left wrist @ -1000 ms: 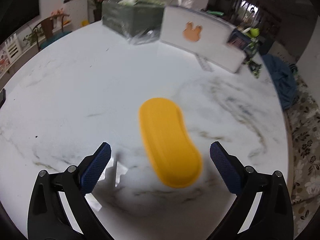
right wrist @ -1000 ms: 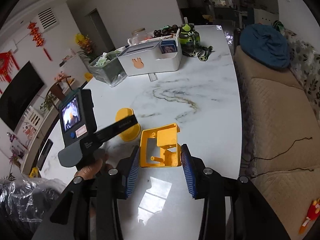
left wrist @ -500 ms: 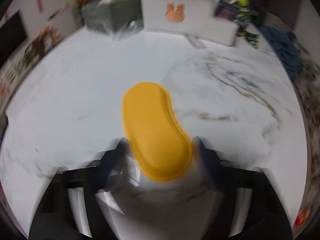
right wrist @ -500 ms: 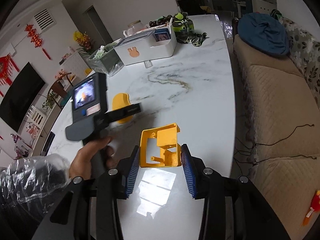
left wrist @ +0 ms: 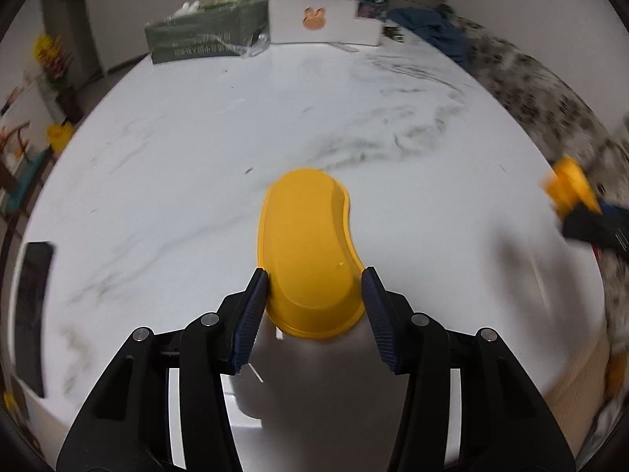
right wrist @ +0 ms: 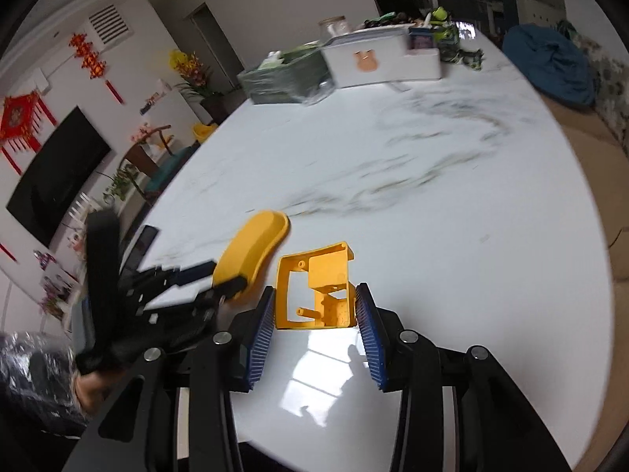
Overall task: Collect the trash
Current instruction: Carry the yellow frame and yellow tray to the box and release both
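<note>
A yellow bean-shaped plastic piece [left wrist: 310,251] sits between the blue pads of my left gripper [left wrist: 312,275]. The jaws are closing, and both pads touch its sides. The right wrist view shows that piece [right wrist: 251,247] tilted up off the white marble table [right wrist: 432,236], with the left gripper [right wrist: 222,281] clamped on its near end. My right gripper [right wrist: 314,303] is shut on a yellow box-shaped plastic frame [right wrist: 314,291] and holds it just above the table. That frame [left wrist: 570,187] also shows blurred at the right edge of the left wrist view.
At the far end of the table stand a white box with an orange rabbit [left wrist: 322,19] and a green tissue box [left wrist: 204,39]. A dark phone [left wrist: 33,306] lies by the left rim. A sofa with a blue cushion [right wrist: 550,63] runs along the right. Crinkled clear plastic [right wrist: 23,373] shows bottom left.
My left gripper went from wide open to closed around the yellow bean piece and swung over the table. The right gripper moved with its frame, closer to the left gripper.
</note>
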Demonstrator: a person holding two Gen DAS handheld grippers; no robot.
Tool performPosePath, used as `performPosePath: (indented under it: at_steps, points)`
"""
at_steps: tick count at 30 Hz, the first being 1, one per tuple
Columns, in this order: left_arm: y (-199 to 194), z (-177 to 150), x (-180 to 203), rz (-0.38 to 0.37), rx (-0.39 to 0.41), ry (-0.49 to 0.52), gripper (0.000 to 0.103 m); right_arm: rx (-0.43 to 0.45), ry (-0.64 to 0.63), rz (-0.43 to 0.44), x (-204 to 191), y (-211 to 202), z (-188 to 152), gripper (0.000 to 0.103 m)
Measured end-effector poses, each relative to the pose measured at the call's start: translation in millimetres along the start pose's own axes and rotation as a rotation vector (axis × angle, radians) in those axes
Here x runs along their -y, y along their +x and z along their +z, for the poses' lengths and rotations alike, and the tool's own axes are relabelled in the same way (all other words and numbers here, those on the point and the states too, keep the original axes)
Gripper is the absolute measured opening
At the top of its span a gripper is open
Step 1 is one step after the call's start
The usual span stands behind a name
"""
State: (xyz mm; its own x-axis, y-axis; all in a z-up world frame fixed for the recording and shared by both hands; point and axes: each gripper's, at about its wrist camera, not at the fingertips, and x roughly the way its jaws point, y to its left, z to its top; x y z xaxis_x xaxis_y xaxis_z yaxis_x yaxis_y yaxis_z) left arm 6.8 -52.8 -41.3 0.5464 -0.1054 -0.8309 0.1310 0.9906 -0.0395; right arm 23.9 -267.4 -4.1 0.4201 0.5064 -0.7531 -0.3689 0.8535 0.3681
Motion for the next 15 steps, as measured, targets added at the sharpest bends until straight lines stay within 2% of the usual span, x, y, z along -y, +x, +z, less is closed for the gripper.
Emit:
performPosePath:
  at_steps: [5, 12, 14, 15]
  points:
    - [-64.5, -55.0, -4.9, -0.024, 0.060, 0.147, 0.046, -0.014, -0.054, 0.009, -56.3, -5.5, -27.1, 0.041]
    - [-122.1, -116.9, -3.0, -0.040, 0.053, 0.272, 0.039, -0.110, -0.066, 0.081, -110.2, -18.0, -99.3, 0.041]
    - [-132.6, -132.5, 0.9, -0.058, 0.028, 0.299, 0.001, -0.159, -0.104, 0.084, -120.6, -14.0, -126.1, 0.041]
    - [-134.7, -143.1, 1.8, -0.069, 0.006, 0.304, 0.002, -0.191, -0.113, 0.086, -123.1, -6.5, -142.4, 0.041]
